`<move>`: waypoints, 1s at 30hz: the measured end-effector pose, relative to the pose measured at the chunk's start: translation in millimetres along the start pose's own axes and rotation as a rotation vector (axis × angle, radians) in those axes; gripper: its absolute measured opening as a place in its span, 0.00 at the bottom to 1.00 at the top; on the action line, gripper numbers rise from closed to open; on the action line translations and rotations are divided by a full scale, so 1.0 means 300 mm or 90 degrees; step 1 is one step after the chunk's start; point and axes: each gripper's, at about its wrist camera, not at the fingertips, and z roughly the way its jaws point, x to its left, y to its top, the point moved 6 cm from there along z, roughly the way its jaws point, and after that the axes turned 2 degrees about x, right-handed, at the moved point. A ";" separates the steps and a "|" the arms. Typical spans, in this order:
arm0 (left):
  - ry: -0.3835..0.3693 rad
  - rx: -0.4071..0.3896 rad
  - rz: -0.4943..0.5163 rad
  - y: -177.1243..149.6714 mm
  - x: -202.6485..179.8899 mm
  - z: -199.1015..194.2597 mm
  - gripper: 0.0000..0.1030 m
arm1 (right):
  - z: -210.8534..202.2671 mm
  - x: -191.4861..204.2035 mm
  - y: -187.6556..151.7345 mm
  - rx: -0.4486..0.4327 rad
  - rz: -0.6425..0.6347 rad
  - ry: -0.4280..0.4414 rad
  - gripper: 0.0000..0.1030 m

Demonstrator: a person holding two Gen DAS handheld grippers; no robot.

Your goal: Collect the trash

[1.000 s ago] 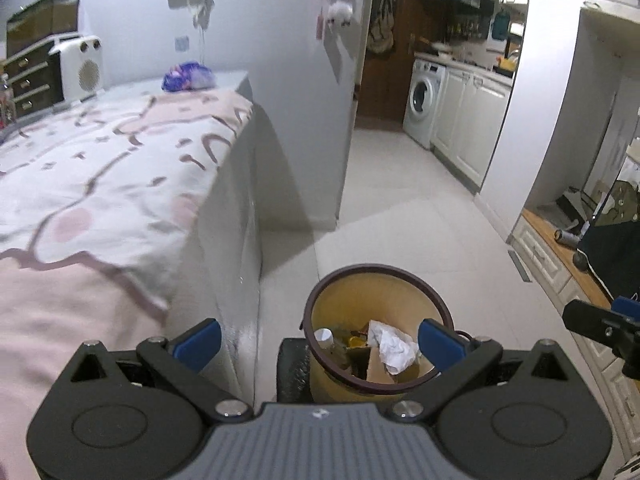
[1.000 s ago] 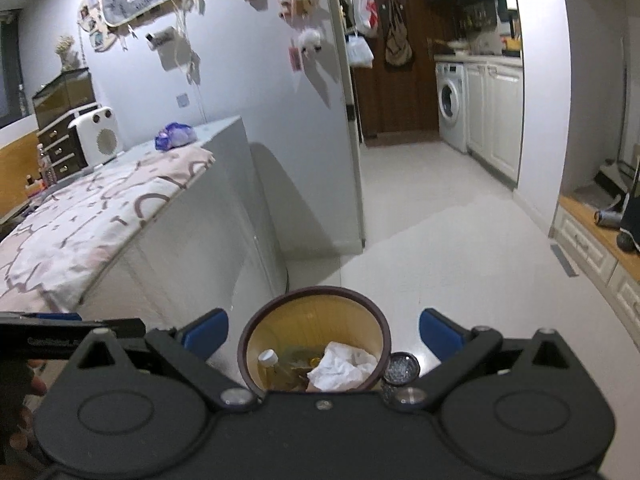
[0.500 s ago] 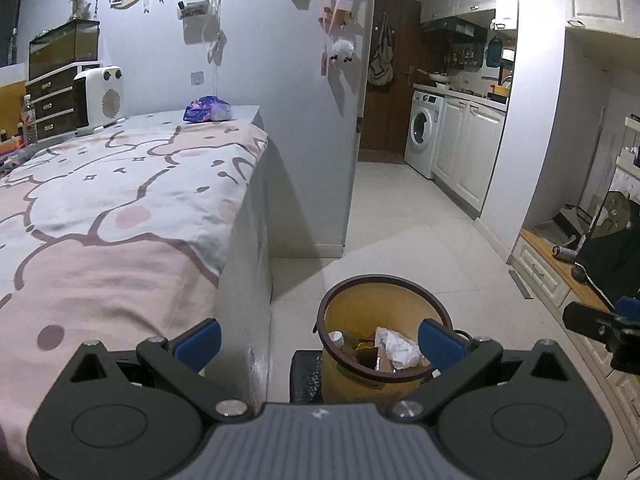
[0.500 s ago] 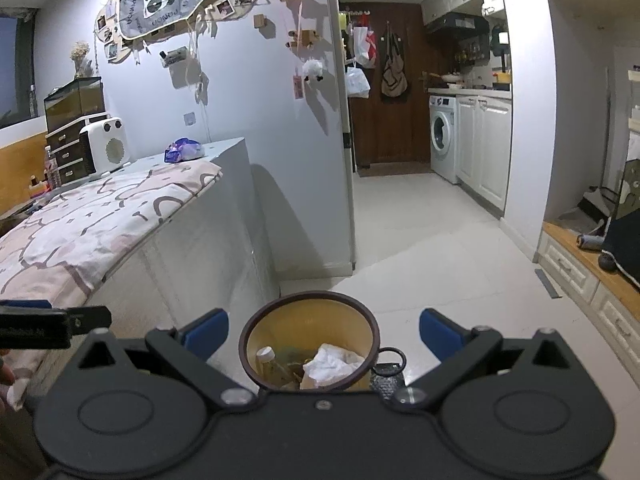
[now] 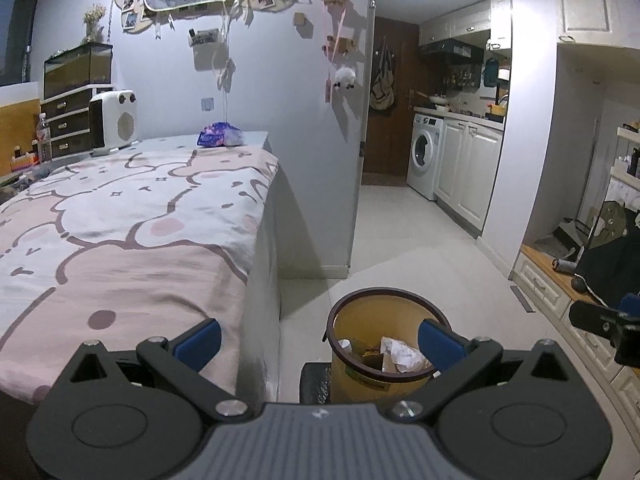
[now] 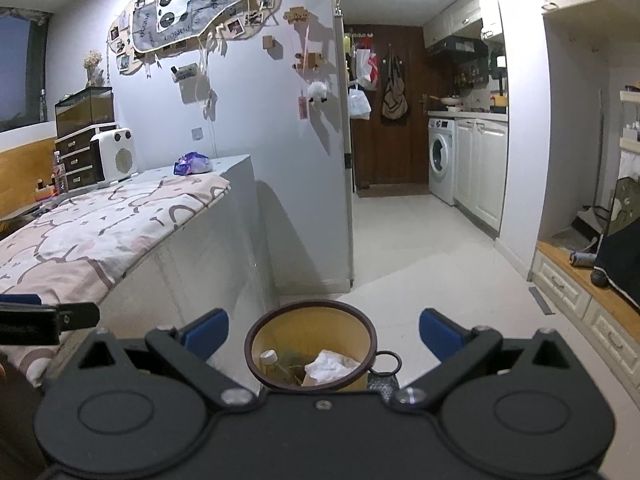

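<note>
A dim studio room with a pale tiled floor (image 5: pixel 400 232), opening at the back onto a kitchen run with a washing machine (image 5: pixel 425 156). To the left stands a raised bed (image 5: pixel 120 224) under a pink-and-white patterned cover; a white heater (image 5: pixel 114 120) and a crumpled purple wrapper (image 5: pixel 221 136) sit on the grey ledge at its far end. On the floor just beside the bed's white side panel stands the yellow waste bin (image 6: pixel 310 354) with a dark brown rim, already holding a crumpled white tissue (image 6: pixel 330 366), a small capped bottle (image 6: pixel 267 362) and some cardboard scraps.

Left tool (image 5: pixel 318 340): blue-padded jaws spread wide, nothing between them, hanging above and short of the bin. Right tool (image 6: pixel 323 332): likewise spread wide and empty, the bin showing between its jaws from above. Neither touches the bin.

Handling, as judged. The one loose item that reads as trash outside the bin is the purple wrapper, well apart from both tools. It looks like thin film: very light, soft, crushable, probably slick. A pinch across its bunched middle should hold better than a grip on a loose edge, which may slide out. If instead the bin is to be carried, it appears a stiff, light plastic pail; its rim is the firmest hold, and a thin wire loop (image 6: pixel 387 362) at its right side may serve as a handle. Keep it upright, since the contents lie loose.
</note>
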 end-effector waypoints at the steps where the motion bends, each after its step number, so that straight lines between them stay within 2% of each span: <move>1: 0.001 -0.002 0.001 -0.002 0.003 -0.010 1.00 | -0.009 0.002 0.000 -0.003 0.000 -0.001 1.00; 13: 0.007 -0.027 0.002 -0.004 0.038 -0.087 1.00 | -0.077 0.034 -0.003 -0.021 0.002 -0.003 1.00; 30: 0.005 -0.028 0.001 -0.009 0.043 -0.097 1.00 | -0.103 0.065 0.001 -0.026 -0.008 0.000 1.00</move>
